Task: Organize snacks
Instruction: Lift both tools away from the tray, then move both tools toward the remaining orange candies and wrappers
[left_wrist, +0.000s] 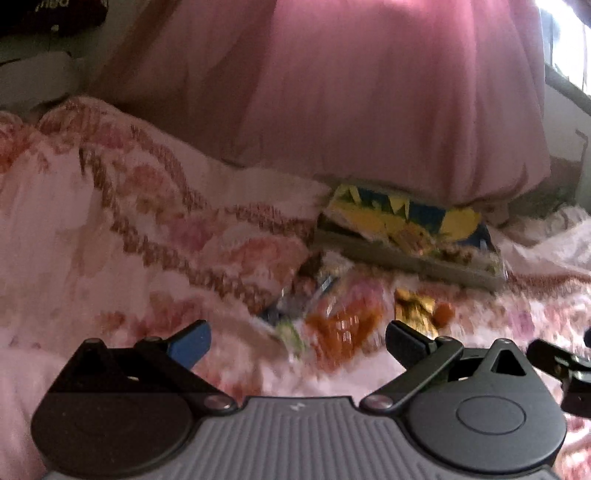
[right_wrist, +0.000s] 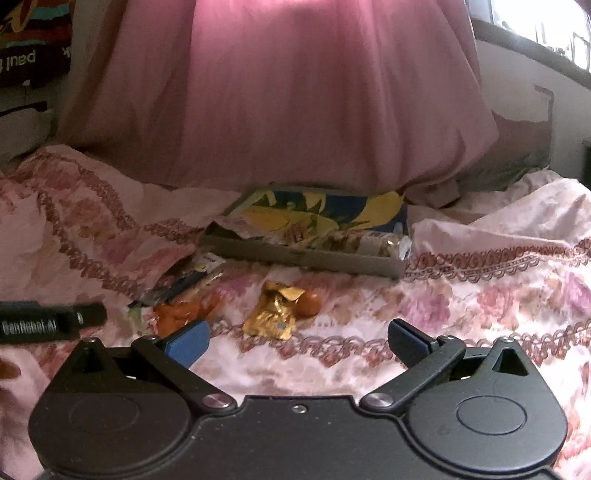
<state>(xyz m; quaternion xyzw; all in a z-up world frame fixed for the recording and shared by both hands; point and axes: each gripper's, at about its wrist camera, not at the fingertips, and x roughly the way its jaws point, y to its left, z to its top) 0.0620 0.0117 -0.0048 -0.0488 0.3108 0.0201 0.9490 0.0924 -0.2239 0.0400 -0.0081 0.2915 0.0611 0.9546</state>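
- The left gripper (left_wrist: 297, 341) hangs low over a bed; its jaws are spread wide with nothing between them; one blue pad (left_wrist: 190, 343) shows on its left finger
- The right gripper (right_wrist: 298, 341) is likewise wide open and empty, low over the same bed; in the left wrist view a part of it shows at the right edge, and in the right wrist view the left gripper's side pokes in at the left edge
- The bedspread (right_wrist: 480, 295) is pink with a flower print and braided trim; it is rumpled, rising in folds at the left
- A shallow grey tray (right_wrist: 314, 258) lies at the far middle of the bed, with a yellow and blue packet (right_wrist: 317, 214) and other small wrapped snacks in it; which snacks, I cannot tell
- Loose snacks lie on the bedspread between the tray and the grippers; a gold wrapper (right_wrist: 271, 314) sits near the middle, touching a small round orange piece (right_wrist: 310, 302) at its right
- Left of the gold wrapper lies an orange packet (right_wrist: 181, 312), just beyond the right gripper's left pad; further left and farther off is a dark blue packet (right_wrist: 184, 284) among a few crumpled ones
- The left wrist view is blurred; the orange packet (left_wrist: 343, 325) sits ahead between its fingers
- A big pink cloth (right_wrist: 288, 92) hangs behind the tray, its lower edge over the tray's far side; a bright window (right_wrist: 535, 26) is at the far right
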